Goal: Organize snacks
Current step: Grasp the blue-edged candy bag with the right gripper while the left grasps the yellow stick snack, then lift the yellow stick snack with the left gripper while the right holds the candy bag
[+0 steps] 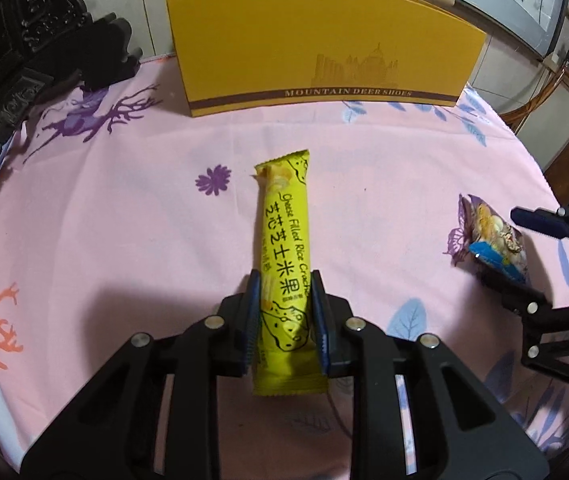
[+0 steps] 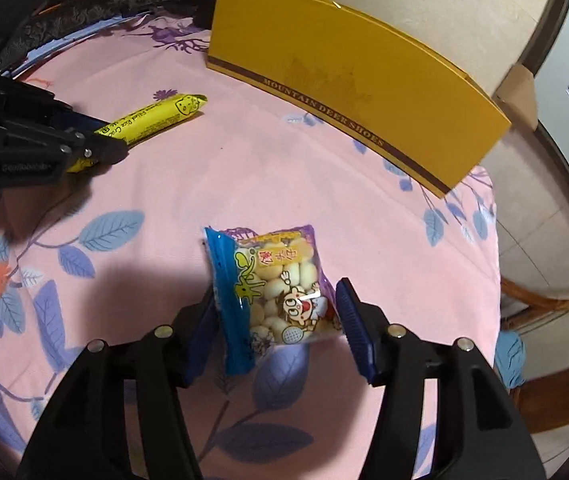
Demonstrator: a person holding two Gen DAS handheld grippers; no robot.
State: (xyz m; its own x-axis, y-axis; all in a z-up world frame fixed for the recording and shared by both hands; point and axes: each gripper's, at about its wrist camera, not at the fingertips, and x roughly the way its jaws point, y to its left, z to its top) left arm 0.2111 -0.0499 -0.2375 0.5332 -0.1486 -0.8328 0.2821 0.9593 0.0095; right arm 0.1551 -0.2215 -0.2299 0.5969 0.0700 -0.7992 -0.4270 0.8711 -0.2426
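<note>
A long yellow cheese rice cracker pack (image 1: 284, 240) points away from me, and my left gripper (image 1: 284, 280) is shut on its near half. In the right wrist view that gripper (image 2: 112, 140) comes in from the left with the pack (image 2: 156, 118) sticking out past it. A small clear bag of round biscuits (image 2: 276, 284) with a blue edge sits tilted between the spread fingers of my right gripper (image 2: 276, 292). The right pad (image 2: 354, 328) stands just off the bag's edge; the left pad is partly hidden behind the blue strip. The same bag (image 1: 492, 240) shows at the right of the left wrist view.
A tall yellow shoe box (image 1: 324, 48) stands upright at the back of the table (image 1: 124, 220), which wears a pink flowered cloth. Dark carved furniture (image 1: 12, 40) lines the left side. The table's right edge (image 2: 492, 240) drops off to a tiled floor with wooden furniture beyond.
</note>
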